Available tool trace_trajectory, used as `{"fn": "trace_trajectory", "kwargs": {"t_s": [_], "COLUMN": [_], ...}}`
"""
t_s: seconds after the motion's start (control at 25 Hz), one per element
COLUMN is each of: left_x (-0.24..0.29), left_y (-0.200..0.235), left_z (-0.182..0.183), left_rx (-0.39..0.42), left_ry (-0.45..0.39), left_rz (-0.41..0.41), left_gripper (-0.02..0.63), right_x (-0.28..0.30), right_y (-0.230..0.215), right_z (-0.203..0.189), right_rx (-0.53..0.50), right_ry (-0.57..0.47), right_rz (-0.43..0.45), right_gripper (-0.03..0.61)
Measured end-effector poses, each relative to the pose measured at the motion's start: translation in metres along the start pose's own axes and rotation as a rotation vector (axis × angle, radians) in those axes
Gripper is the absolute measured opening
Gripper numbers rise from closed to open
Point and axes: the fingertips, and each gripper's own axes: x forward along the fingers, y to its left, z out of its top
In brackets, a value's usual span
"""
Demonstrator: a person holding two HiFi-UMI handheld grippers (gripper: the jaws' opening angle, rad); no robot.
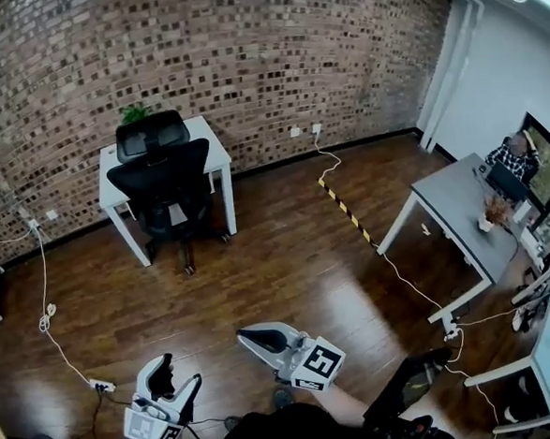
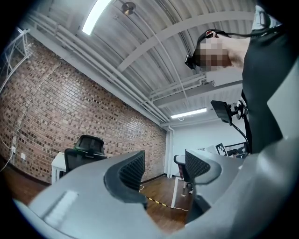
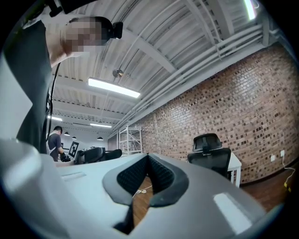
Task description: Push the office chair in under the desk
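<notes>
Across the room in the head view, the chair [image 1: 165, 189] stands at the near side of the white desk [image 1: 215, 145], which is set against the brick wall [image 1: 245, 56]. Its back faces the camera, and its wheeled base is on the wood floor [image 1: 260, 271], in front of the desk's legs. A small plant [image 1: 136, 111] sits at the desk's far edge. At the bottom of this view, the left gripper [image 1: 178, 375] and the right gripper [image 1: 248, 337] are both held over the floor, well apart from the chair. A striped cable cover [image 1: 342, 204] crosses the floor toward a grey desk [image 1: 448, 202] at the right, where a person [image 1: 513, 155] sits. A power strip [image 1: 101, 385] lies near the left gripper.

Along the left gripper's [image 2: 163, 168] own view, its 2 jaws stand apart with nothing between them, so the claw is released. Only floor and the striped cover show through the gap. The chair [image 2: 86, 148] and desk [image 2: 57, 163] appear far off at the left, by the wall.

Along the right gripper's [image 3: 148, 161] own view, the 2 ribbed pads [image 3: 161, 175] meet at their tips, so this claw is clenched and empty. The chair [image 3: 212, 156] shows at the right in front of the desk [image 3: 235, 164]. A metal rack [image 3: 131, 140] stands further along the wall.
</notes>
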Motion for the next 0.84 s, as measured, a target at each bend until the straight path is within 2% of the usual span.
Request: {"fn": "trace_trajectory", "kwargs": {"t_s": [0.24, 0.68, 0.84], "left_x": [0.004, 0.014, 0.012], "left_y": [-0.028, -0.057, -0.058], "left_z": [0.035, 0.053, 0.053], "left_rx": [0.047, 0.063, 0.062], "left_ry": [0.046, 0.082, 0.081], "left_rz": [0.002, 0.005, 0.001], "left_gripper": [0.472, 0.472, 0.472], "right_x": [-0.009, -0.021, -0.022], "right_y": [0.016, 0.03, 0.032], "right_z": [0.041, 0.07, 0.068], "right_rx": [0.028, 0.046, 0.046], "right_ry": [-0.042, -0.052, -0.047], "right_rz": [0.01, 0.03, 0.03], "right_gripper": [0.0, 0.0, 0.0]}}
